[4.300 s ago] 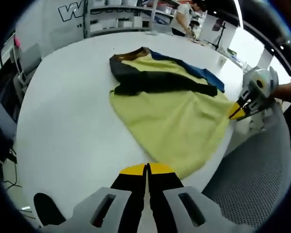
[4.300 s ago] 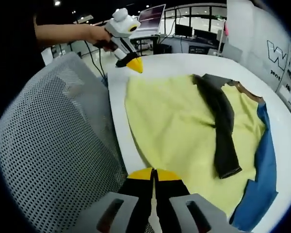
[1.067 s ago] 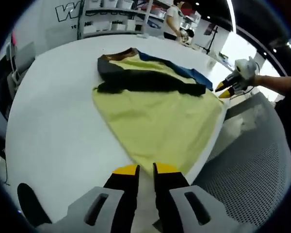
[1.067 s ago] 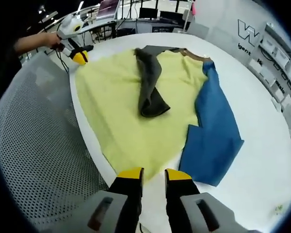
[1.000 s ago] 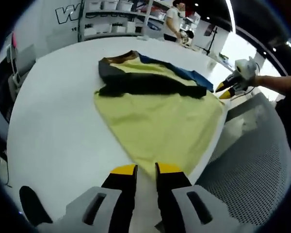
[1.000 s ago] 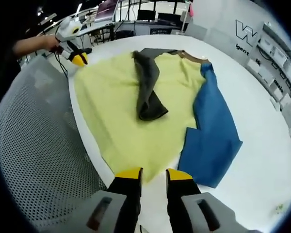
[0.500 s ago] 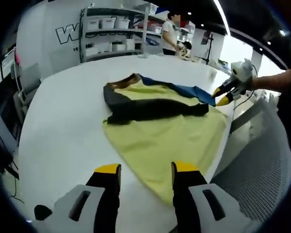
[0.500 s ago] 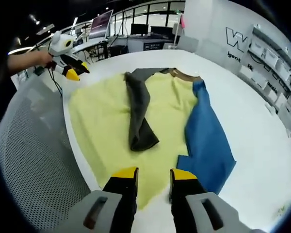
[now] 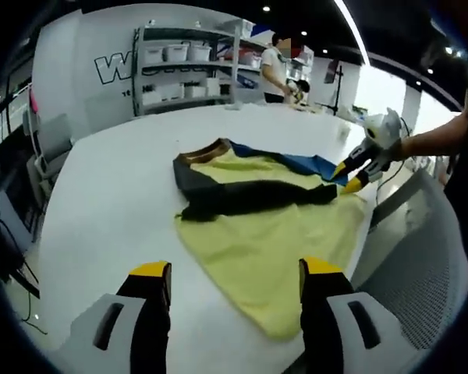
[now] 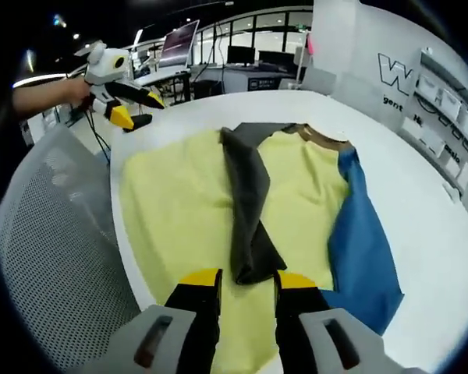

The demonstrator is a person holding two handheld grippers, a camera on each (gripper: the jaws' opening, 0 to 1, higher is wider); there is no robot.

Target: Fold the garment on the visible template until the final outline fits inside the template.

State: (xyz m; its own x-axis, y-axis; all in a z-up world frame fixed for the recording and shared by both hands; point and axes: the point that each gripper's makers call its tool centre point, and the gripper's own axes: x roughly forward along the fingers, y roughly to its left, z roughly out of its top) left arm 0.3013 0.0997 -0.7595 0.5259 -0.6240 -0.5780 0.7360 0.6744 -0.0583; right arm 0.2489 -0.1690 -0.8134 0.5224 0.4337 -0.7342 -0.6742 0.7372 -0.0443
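A: Garment position?
B: Yellow fabric shirt (image 9: pixel 277 234) with dark grey sleeve (image 10: pixel 248 210) across it and blue sleeve (image 10: pixel 361 234) at 3 o'clock, flat on round white tabletop (image 9: pixel 101 210).
A: Grippers?
B: Left gripper (image 9: pixel 234 274) wide open, right gripper (image 10: pixel 238 279) partly open, both empty.

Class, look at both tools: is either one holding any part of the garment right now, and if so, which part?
Nothing is held. The left tool and the right tool both stand open above the yellow garment with its dark sleeve folded across.
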